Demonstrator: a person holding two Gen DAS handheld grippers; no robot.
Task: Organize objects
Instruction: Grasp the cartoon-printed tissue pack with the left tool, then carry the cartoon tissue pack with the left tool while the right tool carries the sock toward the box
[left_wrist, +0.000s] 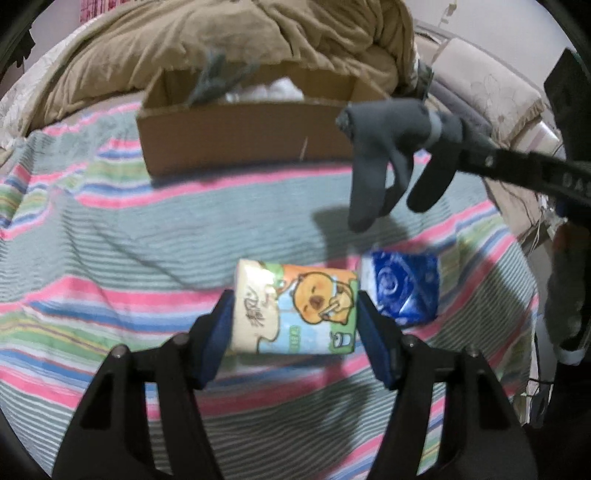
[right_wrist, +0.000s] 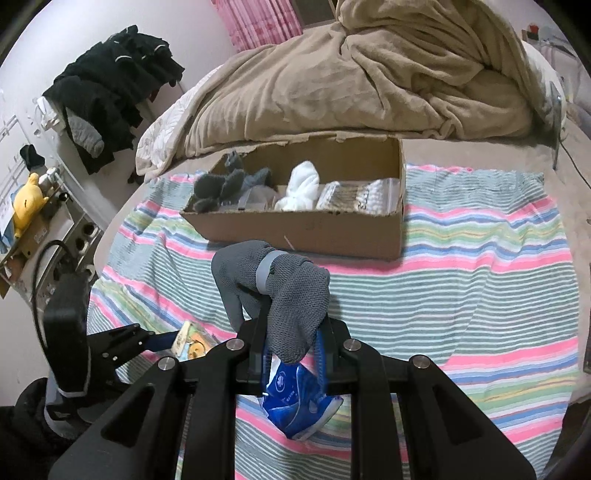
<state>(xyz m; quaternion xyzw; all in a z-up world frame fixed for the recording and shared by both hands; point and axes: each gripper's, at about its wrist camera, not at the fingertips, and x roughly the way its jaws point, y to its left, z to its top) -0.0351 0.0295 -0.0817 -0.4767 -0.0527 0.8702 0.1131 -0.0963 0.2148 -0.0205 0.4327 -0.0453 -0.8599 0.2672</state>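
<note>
My left gripper has its blue-padded jaws on either side of a tissue pack with a cartoon bear, which lies on the striped cloth. A blue tissue pack lies just right of it. My right gripper is shut on a grey glove and holds it above the cloth, in front of the cardboard box. In the left wrist view the glove hangs from the right gripper. The blue pack lies below the right gripper.
The box holds grey gloves, a white cloth bundle and clear plastic packs. A tan blanket is piled behind it. Dark clothes and a yellow plush toy are at the left.
</note>
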